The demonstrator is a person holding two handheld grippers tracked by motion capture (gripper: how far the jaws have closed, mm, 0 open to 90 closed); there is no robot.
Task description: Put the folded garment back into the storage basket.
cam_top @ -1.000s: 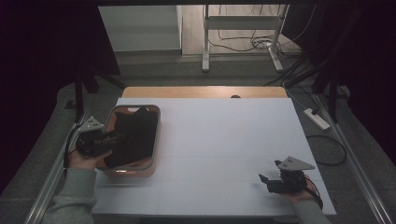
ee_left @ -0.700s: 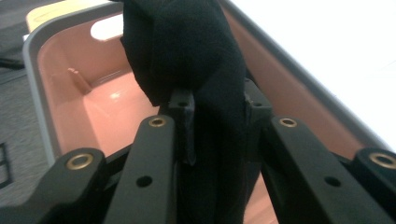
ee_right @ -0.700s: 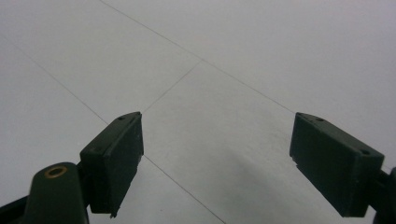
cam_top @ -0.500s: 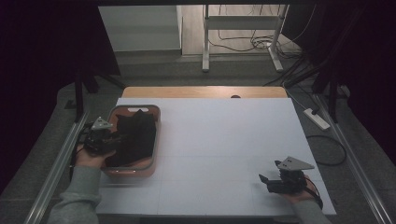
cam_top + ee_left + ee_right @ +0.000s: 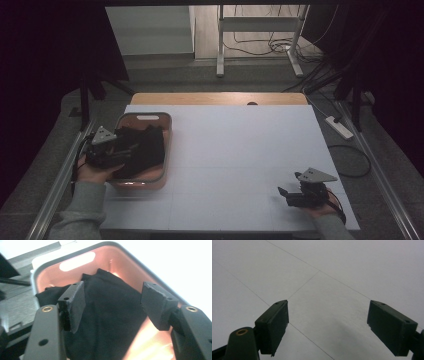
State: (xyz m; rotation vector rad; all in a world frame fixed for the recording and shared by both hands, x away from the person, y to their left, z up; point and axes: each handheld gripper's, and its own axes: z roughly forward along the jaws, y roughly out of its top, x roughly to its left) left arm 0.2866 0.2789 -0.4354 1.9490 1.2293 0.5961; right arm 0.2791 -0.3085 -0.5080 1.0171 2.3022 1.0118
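The step in hand looks like the reach for the black cloth (image 5: 110,315), which lies bunched in the pink tub (image 5: 165,150) at the left side of the white surface (image 5: 240,150); the left gripper (image 5: 122,152) hovers over the tub's near-left part, its fingers (image 5: 75,306) spread wide on either side of the cloth and closed on nothing (whether the tips already touch the fabric I cannot tell). The right gripper (image 5: 285,192) sits well apart at the near-right corner of the surface; its fingers (image 5: 273,325) are likewise wide open, with bare surface between them. By my judgement the next move calls for lowering the left fingers into a raised fold, closing them firmly on the fabric, then lifting straight up so the cloth clears the tub's rim without dragging the tub along.
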